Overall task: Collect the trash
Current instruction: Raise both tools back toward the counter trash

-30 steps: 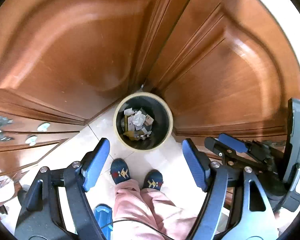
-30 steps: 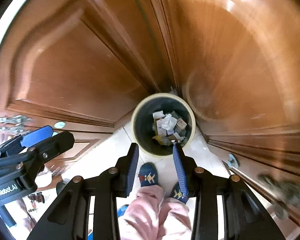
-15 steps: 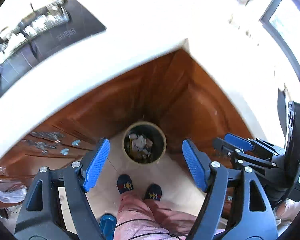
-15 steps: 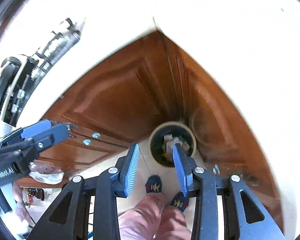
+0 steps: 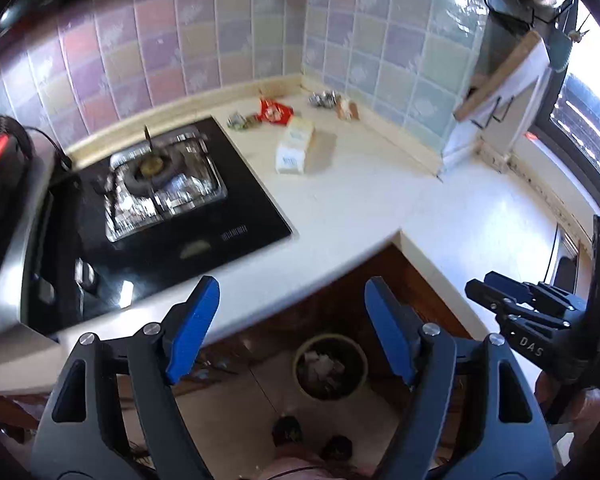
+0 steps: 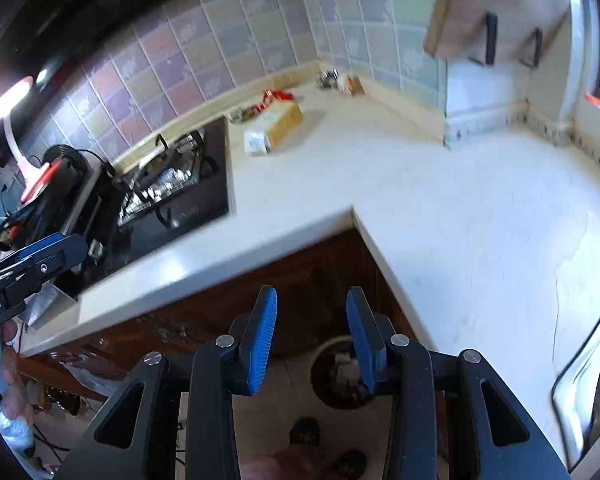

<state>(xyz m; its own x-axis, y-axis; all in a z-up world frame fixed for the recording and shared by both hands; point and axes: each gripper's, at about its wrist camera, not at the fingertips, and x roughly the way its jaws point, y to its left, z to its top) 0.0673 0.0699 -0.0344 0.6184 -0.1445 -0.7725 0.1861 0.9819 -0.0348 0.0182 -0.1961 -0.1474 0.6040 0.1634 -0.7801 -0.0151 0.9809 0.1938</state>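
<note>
Both empty: left gripper (image 5: 290,334) jaws wide, right gripper (image 6: 311,338) half-spread, held above counter edge (image 5: 340,208). Trash bin (image 5: 330,366) below fingertips; wrappers (image 5: 275,111) and carton (image 5: 296,146) far ahead.

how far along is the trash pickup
Partly done: the bin on the floor already holds crumpled paper. Nothing in hand: left hand-held gripper and right hand-held gripper are both open and empty. Left on the counter: cardboard box, red wrapper, corner scraps.
</note>
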